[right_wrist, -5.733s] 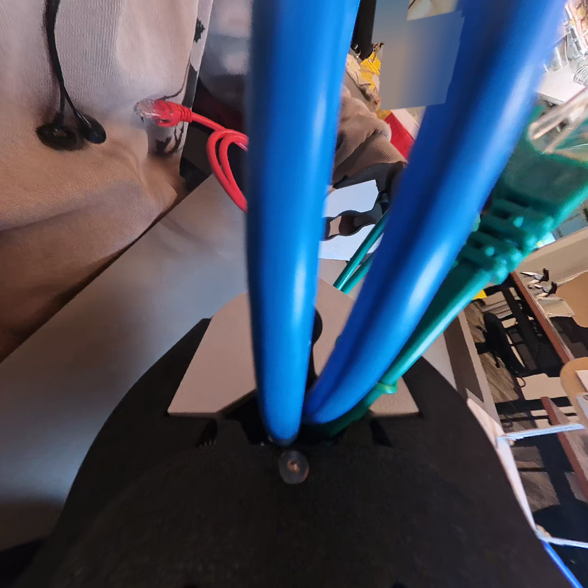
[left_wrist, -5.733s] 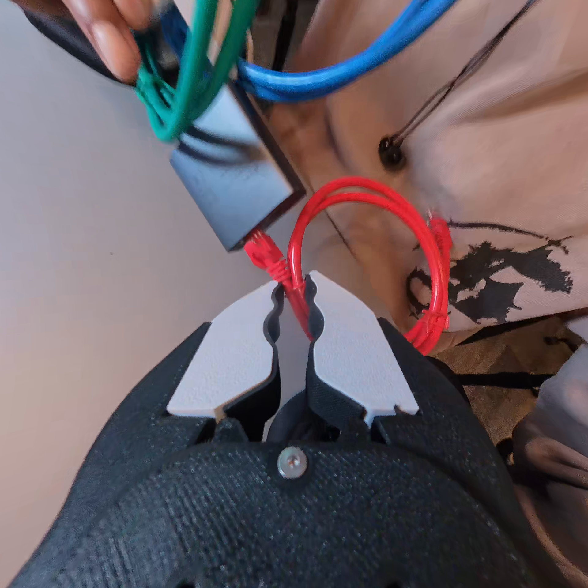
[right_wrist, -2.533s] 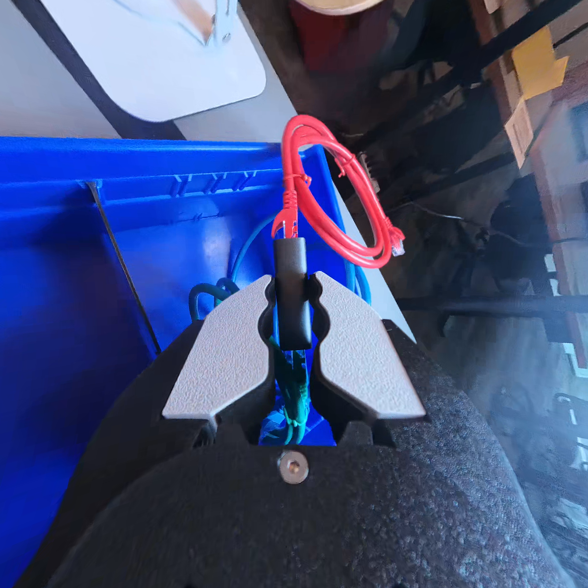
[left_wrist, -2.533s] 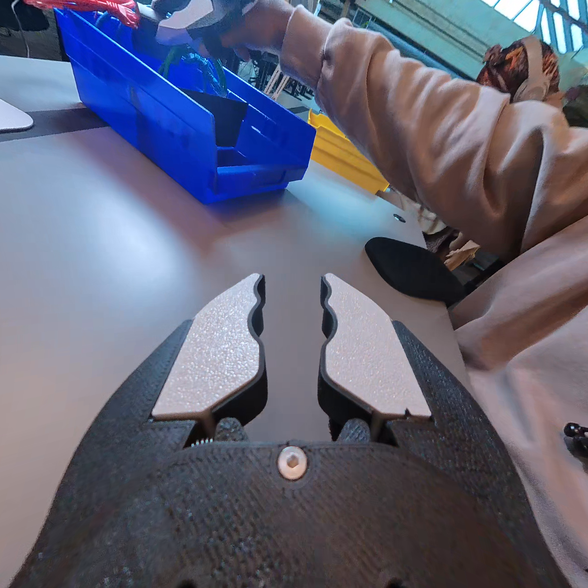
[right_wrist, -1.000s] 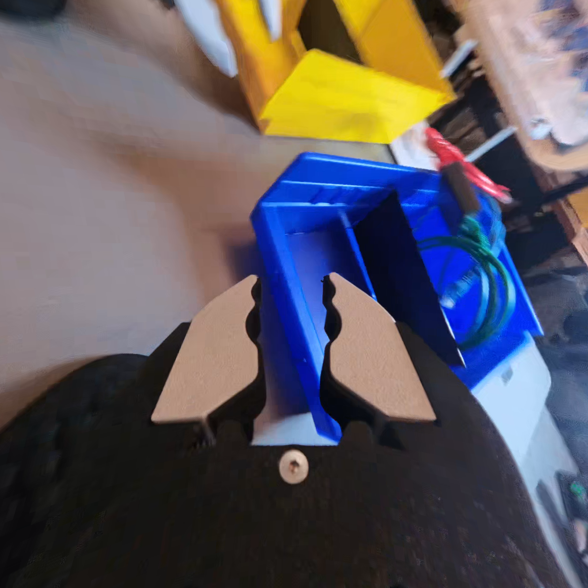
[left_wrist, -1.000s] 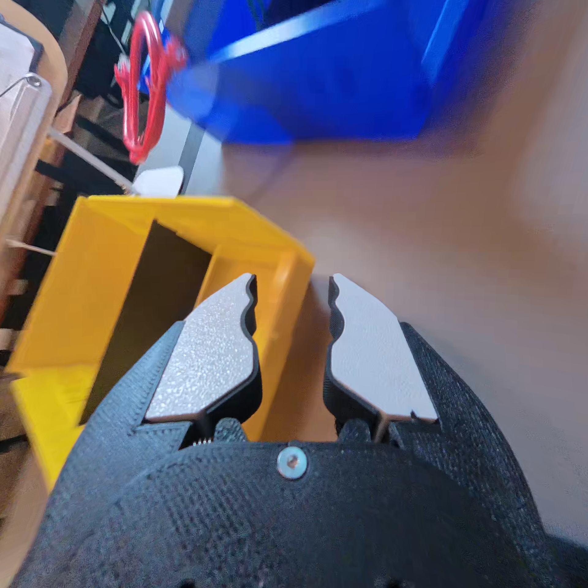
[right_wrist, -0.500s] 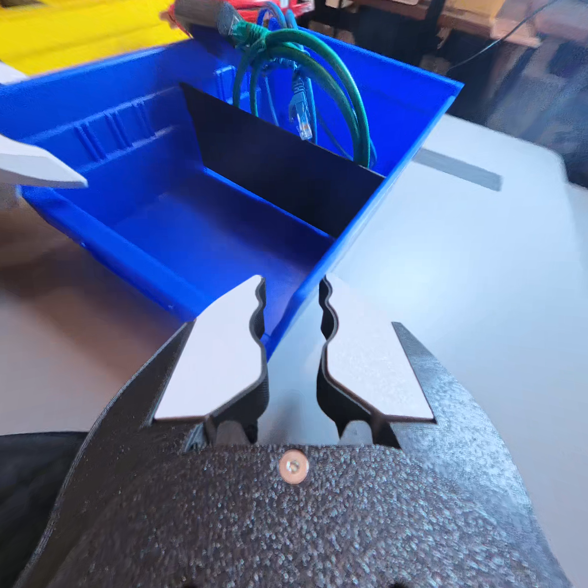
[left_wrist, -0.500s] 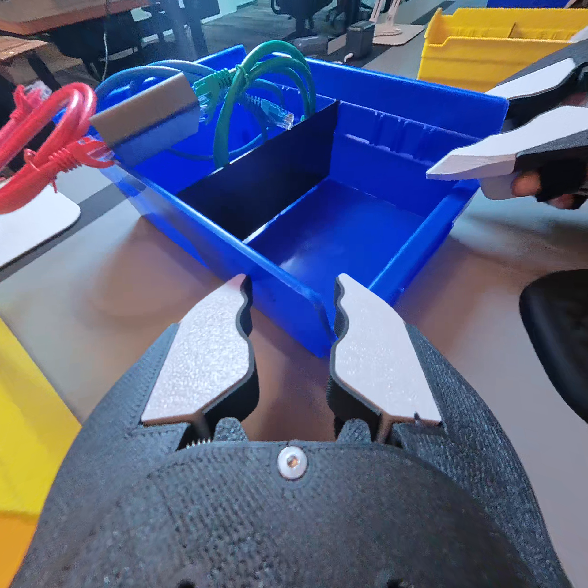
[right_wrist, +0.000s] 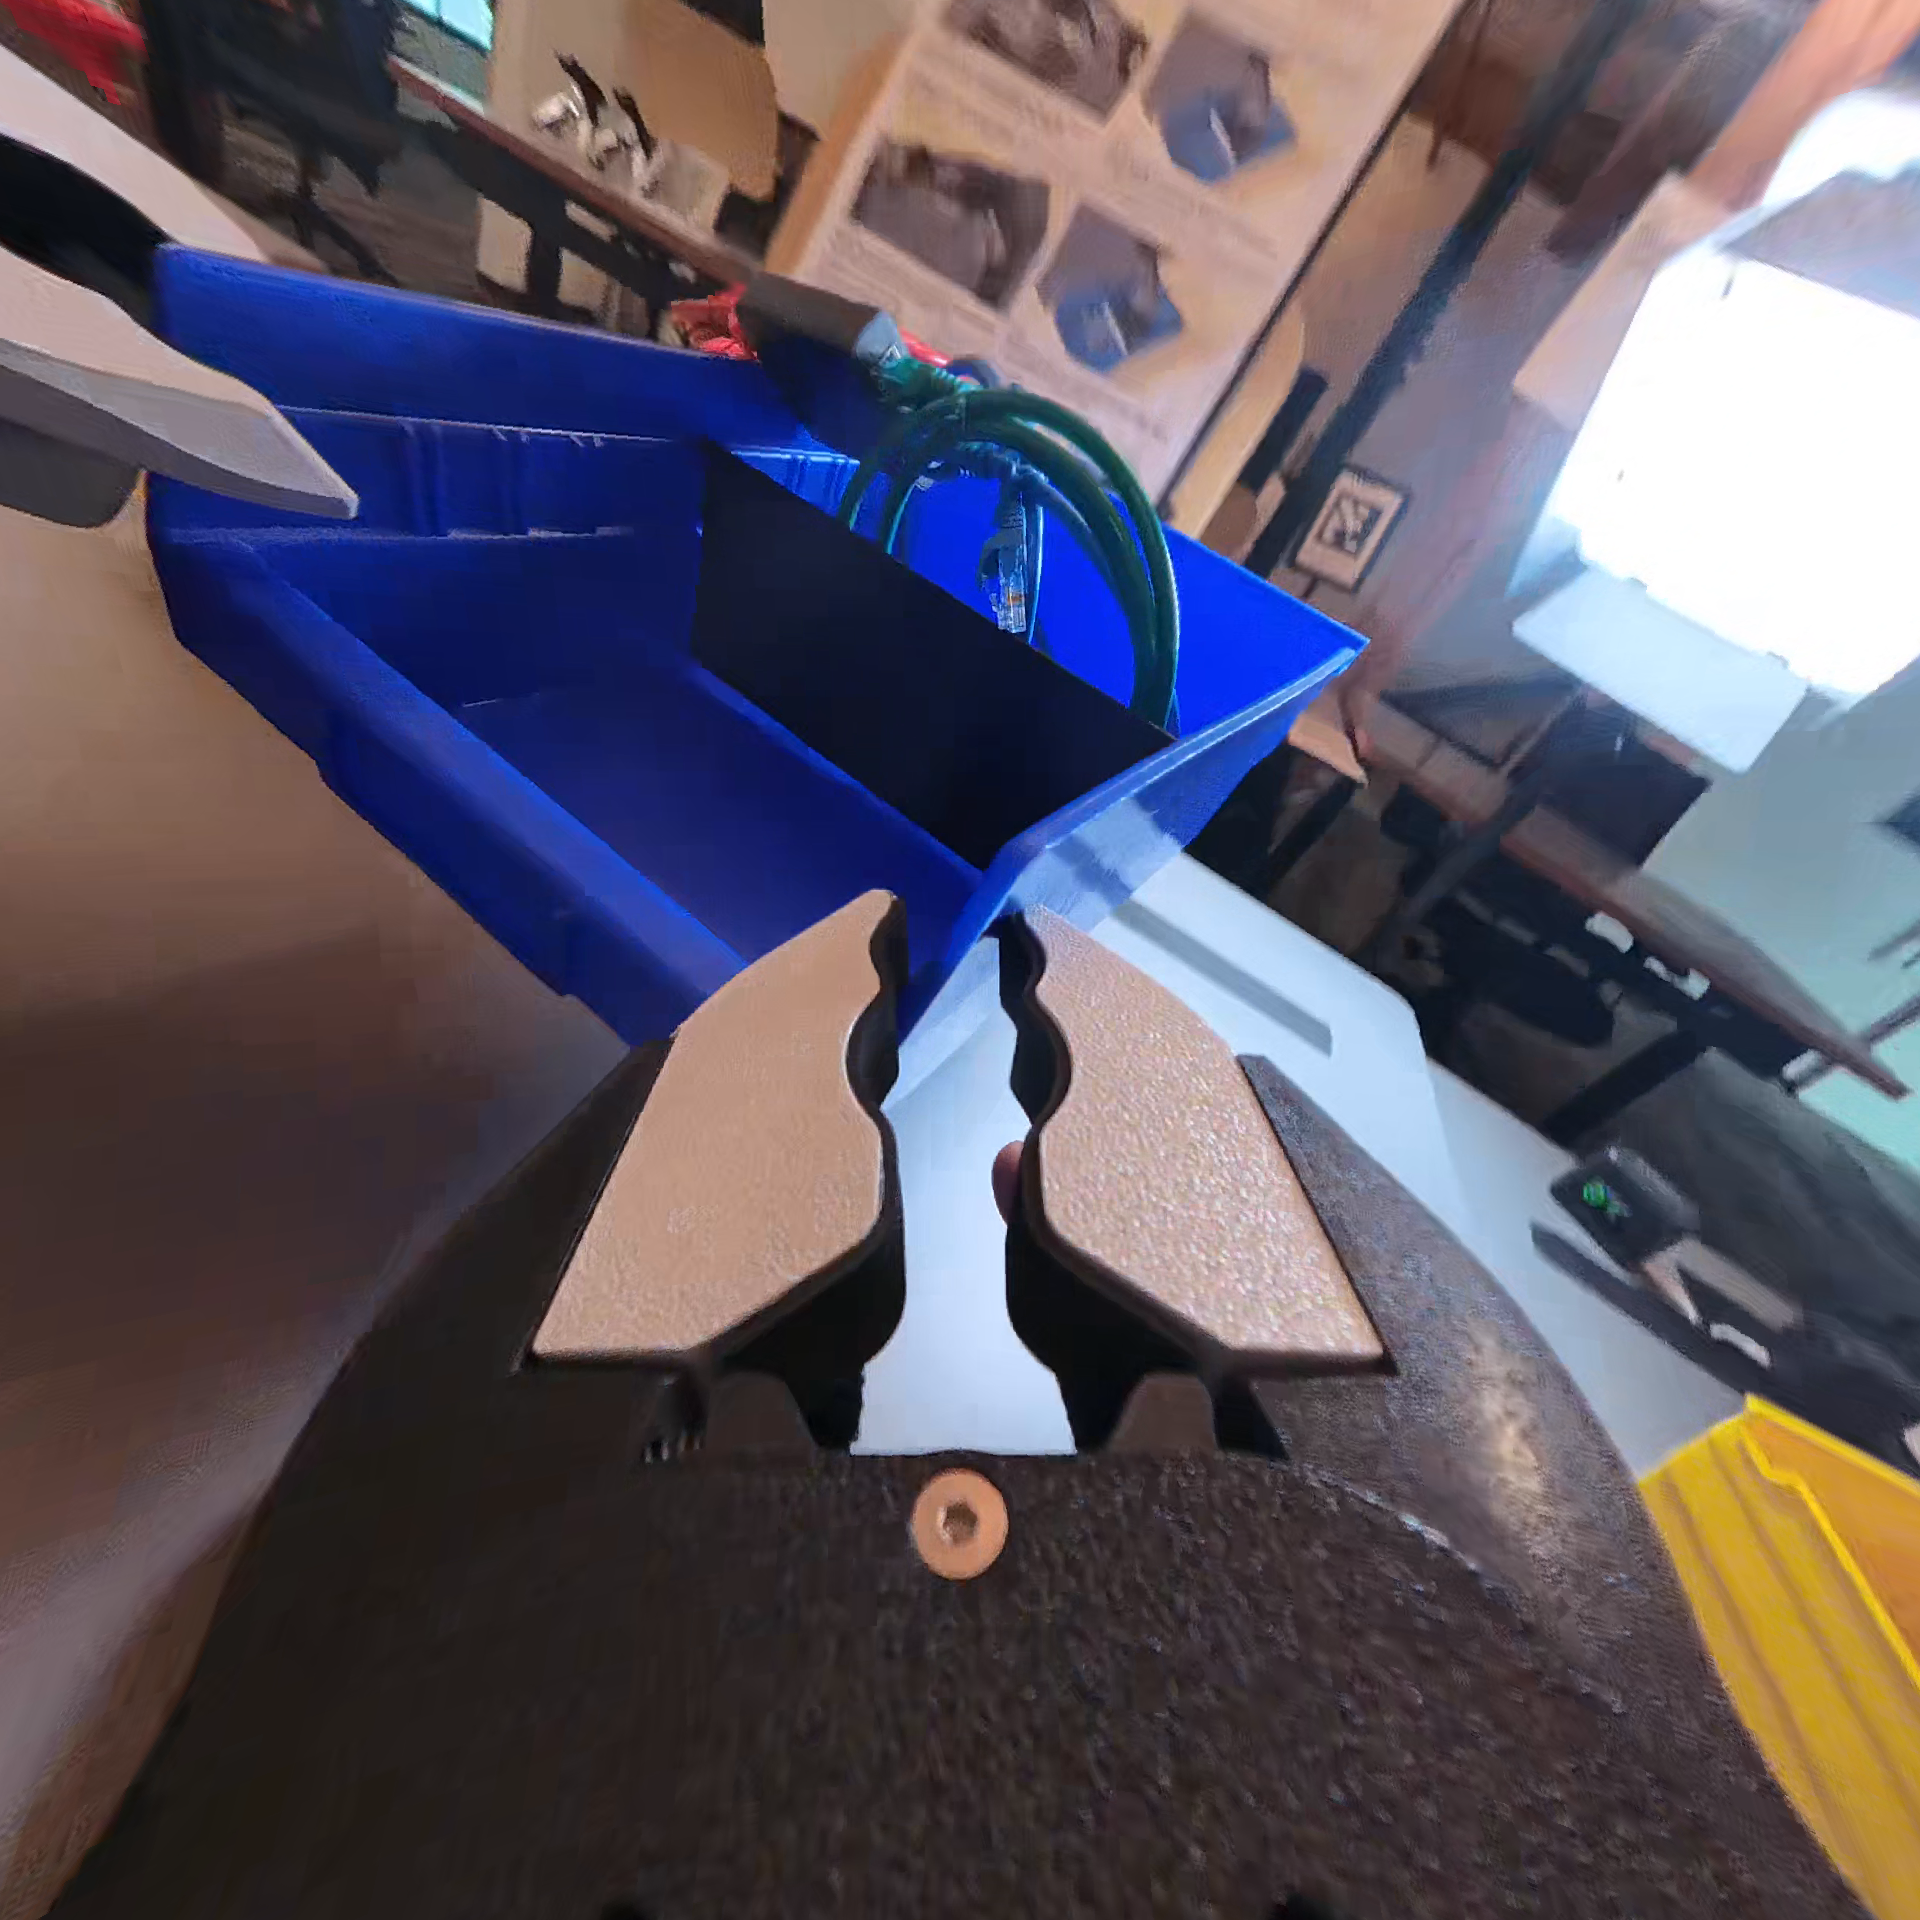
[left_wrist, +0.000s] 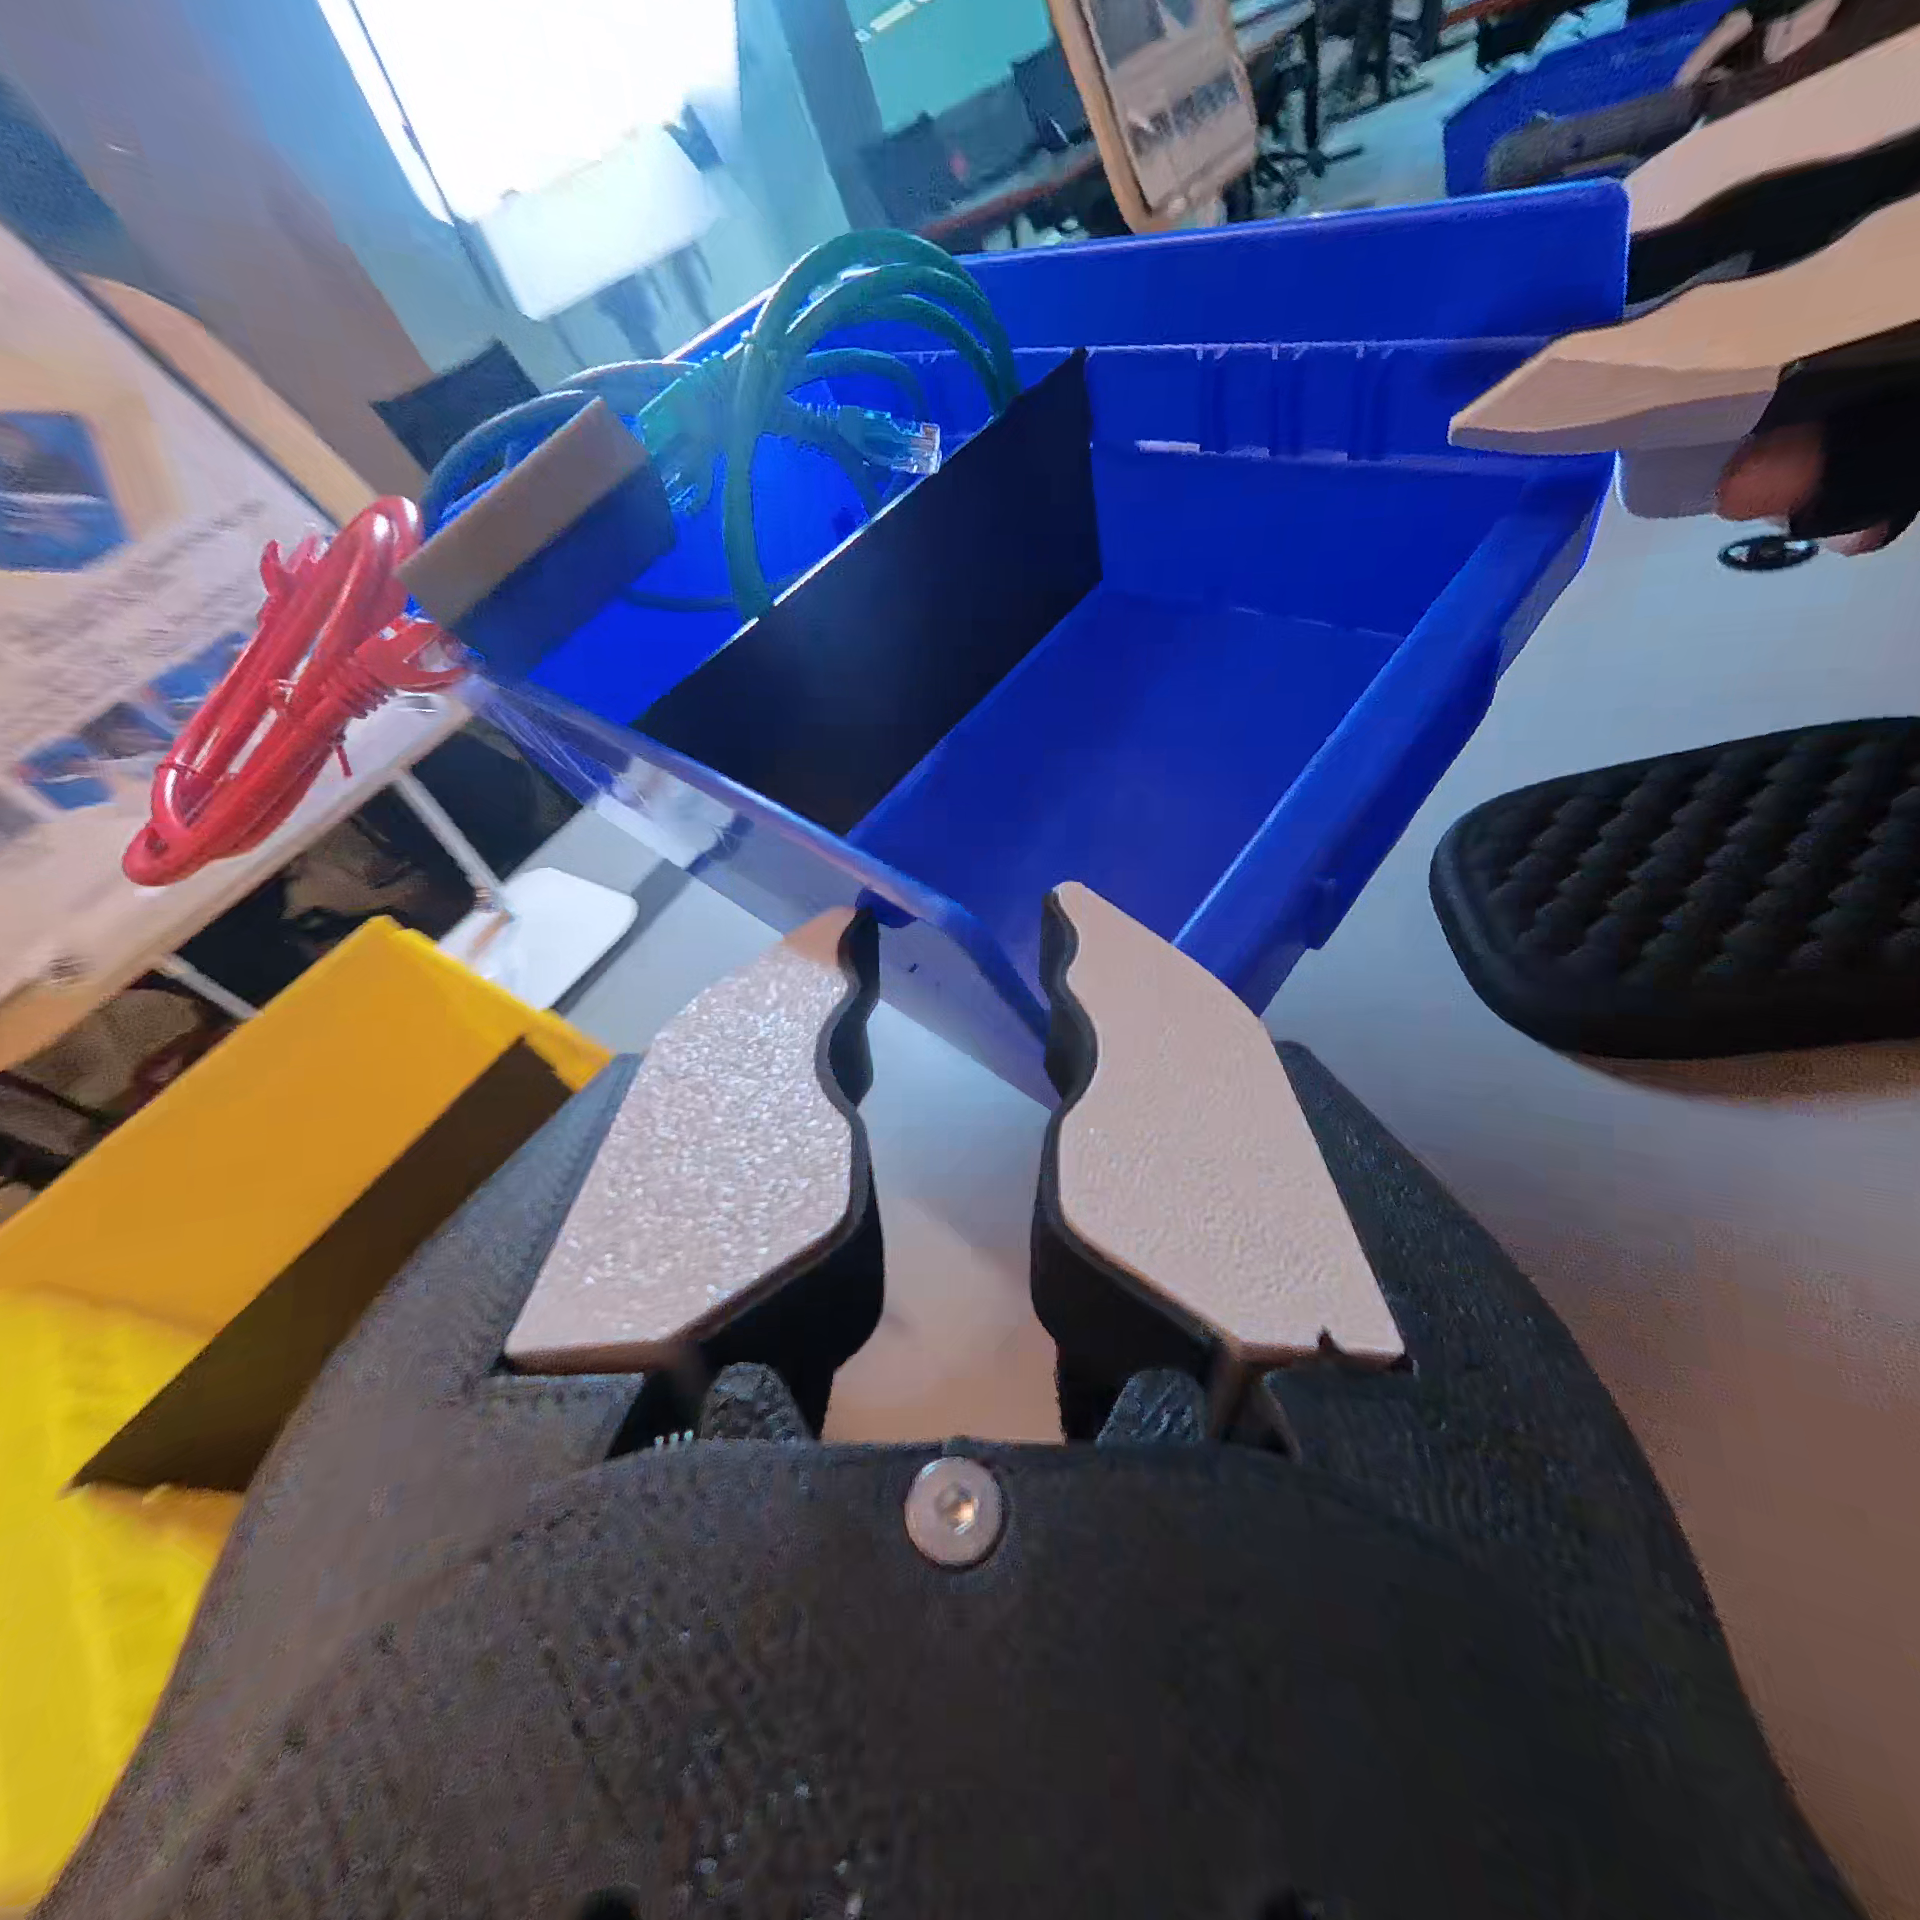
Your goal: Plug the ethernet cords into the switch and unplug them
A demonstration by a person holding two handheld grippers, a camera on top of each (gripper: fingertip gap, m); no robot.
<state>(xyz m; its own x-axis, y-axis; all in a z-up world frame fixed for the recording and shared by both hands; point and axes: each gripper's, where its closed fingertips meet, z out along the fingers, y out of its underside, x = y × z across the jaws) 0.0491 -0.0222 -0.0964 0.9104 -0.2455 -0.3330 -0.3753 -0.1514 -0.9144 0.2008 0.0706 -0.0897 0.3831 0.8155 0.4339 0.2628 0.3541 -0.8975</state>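
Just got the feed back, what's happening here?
Nobody holds anything. Both grippers, left and right, are open and empty, each at a near corner of the blue bin. The switch sits on the bin's far edge with green cord coiled in the compartment behind the black divider and the red cord hanging outside.

No writing can be read. The poster board point(left_wrist: 94, 582) at the left edge of the left wrist view and the poster point(right_wrist: 1049, 208) behind the blue bin point(right_wrist: 1247, 665) carry text too blurred to make out. A small square marker sign point(right_wrist: 1348, 527) shows only a black pattern.
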